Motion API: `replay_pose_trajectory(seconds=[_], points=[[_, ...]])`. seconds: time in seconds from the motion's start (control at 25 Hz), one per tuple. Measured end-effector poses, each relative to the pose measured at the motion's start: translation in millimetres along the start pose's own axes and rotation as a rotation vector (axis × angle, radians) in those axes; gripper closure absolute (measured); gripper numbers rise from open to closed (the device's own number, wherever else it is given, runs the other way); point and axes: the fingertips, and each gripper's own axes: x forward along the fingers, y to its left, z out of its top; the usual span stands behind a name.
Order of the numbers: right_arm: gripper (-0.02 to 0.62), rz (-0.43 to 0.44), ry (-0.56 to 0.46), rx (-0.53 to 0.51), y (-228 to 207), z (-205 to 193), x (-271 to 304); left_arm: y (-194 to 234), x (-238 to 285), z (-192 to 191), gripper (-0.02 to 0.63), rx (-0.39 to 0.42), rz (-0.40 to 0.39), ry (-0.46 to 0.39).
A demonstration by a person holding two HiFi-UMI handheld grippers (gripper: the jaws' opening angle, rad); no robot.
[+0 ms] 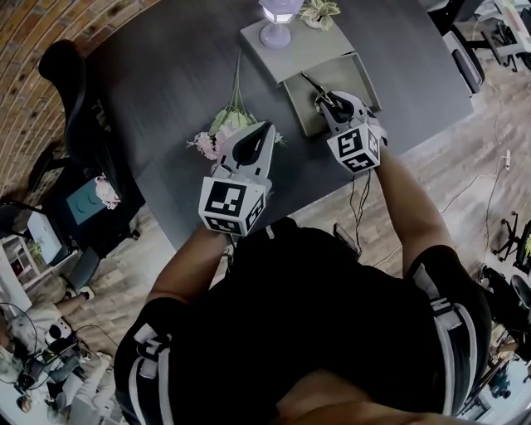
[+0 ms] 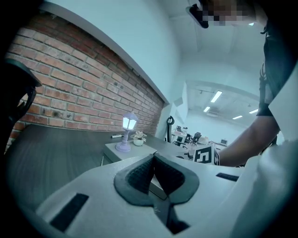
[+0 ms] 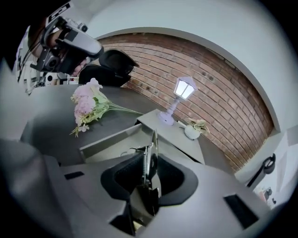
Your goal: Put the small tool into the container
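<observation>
My right gripper (image 1: 326, 102) is shut on a small metal plier-like tool with a spring (image 3: 152, 145), whose tip sticks out past the pads. It hangs over the open grey drawer (image 1: 358, 73) of a low grey box (image 1: 309, 48); in the right gripper view the drawer's wall (image 3: 108, 139) lies just ahead of the tool. The tool (image 1: 313, 84) points into the drawer. My left gripper (image 1: 266, 128) hovers over the dark table beside the flowers, its pads (image 2: 142, 173) together with nothing between them.
On top of the box stand a lit lilac lamp (image 1: 279, 18) and a small potted plant (image 1: 320, 12). A bunch of pink flowers (image 1: 222, 126) lies on the dark table (image 1: 166, 75). A black chair (image 1: 70, 83) stands at the left, by a brick wall.
</observation>
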Motion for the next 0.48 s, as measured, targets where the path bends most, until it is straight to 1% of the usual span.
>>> replay_pose_trajectory(seconds=[0.08, 0.16, 0.32, 0.48], points=[[0.505, 0.026, 0.003, -0.051, 8, -1, -1, -2, -2, 3, 0.597, 0.003, 0.002, -0.003], [0.505, 0.043, 0.023, -0.080, 13, -6, 1, -3, -4, 4, 0.597, 0.007, 0.007, -0.002], [0.503, 0.047, 0.061, -0.047, 12, -12, 10, -1, -9, 5, 0.597, 0.016, 0.025, -0.001], [0.499, 0.062, 0.092, -0.042, 13, -15, 15, -3, -16, 9, 0.597, 0.027, 0.030, -0.007]])
